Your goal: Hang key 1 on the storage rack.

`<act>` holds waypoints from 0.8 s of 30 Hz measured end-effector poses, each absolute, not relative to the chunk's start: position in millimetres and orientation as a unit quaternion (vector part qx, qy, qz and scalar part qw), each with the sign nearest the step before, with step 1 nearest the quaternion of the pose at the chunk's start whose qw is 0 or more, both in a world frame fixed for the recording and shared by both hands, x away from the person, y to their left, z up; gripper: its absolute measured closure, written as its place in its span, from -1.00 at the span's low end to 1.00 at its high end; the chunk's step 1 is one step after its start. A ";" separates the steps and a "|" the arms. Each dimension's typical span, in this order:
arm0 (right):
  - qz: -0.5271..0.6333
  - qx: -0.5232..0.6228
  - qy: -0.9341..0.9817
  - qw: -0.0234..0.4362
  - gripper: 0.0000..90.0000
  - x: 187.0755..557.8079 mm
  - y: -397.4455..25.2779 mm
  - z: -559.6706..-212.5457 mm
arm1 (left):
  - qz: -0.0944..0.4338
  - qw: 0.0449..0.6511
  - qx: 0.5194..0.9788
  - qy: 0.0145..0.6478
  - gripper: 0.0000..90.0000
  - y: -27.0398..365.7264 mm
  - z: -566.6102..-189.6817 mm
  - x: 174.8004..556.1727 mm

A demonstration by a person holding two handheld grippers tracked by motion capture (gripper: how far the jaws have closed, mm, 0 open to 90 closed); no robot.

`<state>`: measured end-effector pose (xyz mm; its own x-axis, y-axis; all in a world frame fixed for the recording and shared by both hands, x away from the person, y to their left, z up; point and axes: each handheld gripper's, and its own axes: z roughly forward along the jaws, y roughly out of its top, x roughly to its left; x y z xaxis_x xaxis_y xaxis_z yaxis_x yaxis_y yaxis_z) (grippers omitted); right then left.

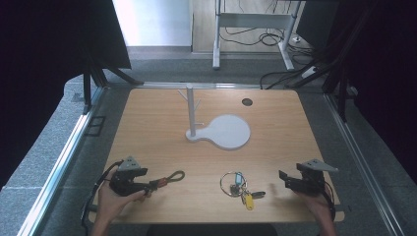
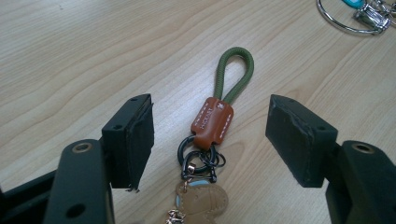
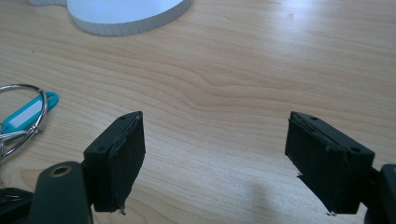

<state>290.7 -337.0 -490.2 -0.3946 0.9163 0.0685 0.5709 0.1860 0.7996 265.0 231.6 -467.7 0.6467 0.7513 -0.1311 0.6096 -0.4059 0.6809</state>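
Note:
A keychain with a green cord loop [image 2: 233, 74], a brown leather tab [image 2: 212, 121] and black rings [image 2: 198, 158] lies on the wooden table [image 1: 275, 147]. My left gripper [image 2: 212, 137] is open, and its jaws stand apart on either side of the tab without touching it. In the high view the keychain [image 1: 169, 178] lies at the front left, with the left gripper [image 1: 146, 186] at its near end. A bunch of keys [image 1: 239, 186] on a metal ring, with teal and yellow tags, lies front centre. My right gripper [image 1: 285, 180] is open to the right of it and holds nothing.
A white peg stand [image 1: 190, 110] rises mid-table from a flat white base [image 1: 228, 132]. A dark round hole [image 1: 247, 102] sits near the far edge. In the right gripper view the teal tag [image 3: 28, 114] lies to the left and the white base [image 3: 126, 14] ahead.

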 end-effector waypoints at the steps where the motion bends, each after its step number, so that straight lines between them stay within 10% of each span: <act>1: 0.391 0.504 0.738 0.221 -0.54 290.7 -337.0 -490.2 | 0.098 0.361 0.833 0.409 -0.27 231.6 -467.7 265.0; 24: 0.380 0.443 0.789 0.194 -0.45 301.3 -307.6 -496.7 | 0.102 0.403 0.800 0.432 -0.30 244.4 -455.3 253.4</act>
